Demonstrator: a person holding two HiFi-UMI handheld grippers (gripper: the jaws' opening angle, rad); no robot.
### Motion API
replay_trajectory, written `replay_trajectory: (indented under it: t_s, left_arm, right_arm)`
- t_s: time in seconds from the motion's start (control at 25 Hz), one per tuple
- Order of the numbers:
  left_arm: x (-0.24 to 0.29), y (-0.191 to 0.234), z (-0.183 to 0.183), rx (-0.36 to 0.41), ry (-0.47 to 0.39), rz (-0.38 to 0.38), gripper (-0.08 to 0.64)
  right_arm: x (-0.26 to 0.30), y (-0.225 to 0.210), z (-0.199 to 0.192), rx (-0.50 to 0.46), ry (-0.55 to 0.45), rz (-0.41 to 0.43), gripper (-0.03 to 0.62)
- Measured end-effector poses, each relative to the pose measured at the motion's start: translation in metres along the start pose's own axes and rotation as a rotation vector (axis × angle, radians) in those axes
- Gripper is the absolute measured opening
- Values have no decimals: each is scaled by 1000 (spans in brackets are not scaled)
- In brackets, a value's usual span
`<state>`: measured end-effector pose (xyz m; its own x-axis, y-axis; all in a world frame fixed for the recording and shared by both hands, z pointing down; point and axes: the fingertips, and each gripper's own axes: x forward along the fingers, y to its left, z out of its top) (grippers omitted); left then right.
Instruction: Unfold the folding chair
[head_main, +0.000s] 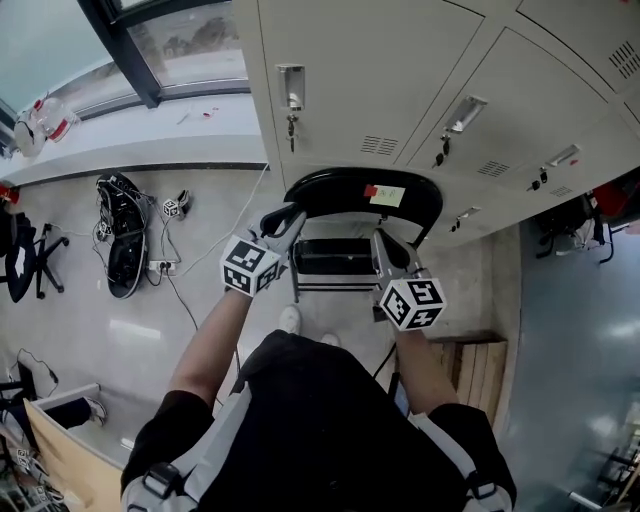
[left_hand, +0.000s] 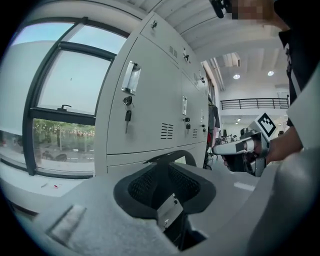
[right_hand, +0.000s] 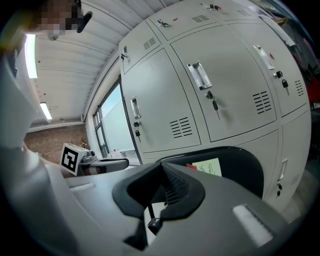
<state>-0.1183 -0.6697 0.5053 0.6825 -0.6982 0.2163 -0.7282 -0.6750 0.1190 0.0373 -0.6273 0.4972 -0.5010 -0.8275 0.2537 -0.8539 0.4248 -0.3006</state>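
Up close, left gripper (left_hand: 167, 189): black ribbed pads (left_hand: 145, 186) slightly parted, nothing between. Right gripper (right_hand: 161, 190): ribbed pads pressed together, empty. Matte grey shells on both. Tips near top of folding chair (head_main: 340, 188), one at each side. Chair: glossy black curved backrest, pale note (head_main: 387, 196) and red tag (head_main: 370, 190) stuck on; stands against grey metal lockers (head_main: 380, 80).

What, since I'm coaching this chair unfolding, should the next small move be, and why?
Probably ease the left tool forward onto the backrest's left edge and close it there. Its jaws stand slightly apart with nothing between them, the backrest lies just ahead, and the folding chair stands folded by the lockers. The right tool is shut and empty.
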Motion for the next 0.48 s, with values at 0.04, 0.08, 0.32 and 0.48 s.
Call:
replay_trajectory:
  t_s: [0.04, 0.08, 0.32, 0.48]
  left_arm:
    - [6, 4, 0, 4, 9, -12, 74]
    - [12, 7, -1, 10, 16, -24, 74]
    - [44, 31, -22, 24, 133, -75, 163]
    - [63, 46, -37, 86, 239, -105, 232]
  right_arm:
    - [2, -1, -2, 6, 3, -11, 5]
    - [4, -2, -4, 12, 6, -23, 5]
    - [12, -11, -16, 44, 18, -83, 5]
    - [14, -15, -26, 66, 32, -120, 5]
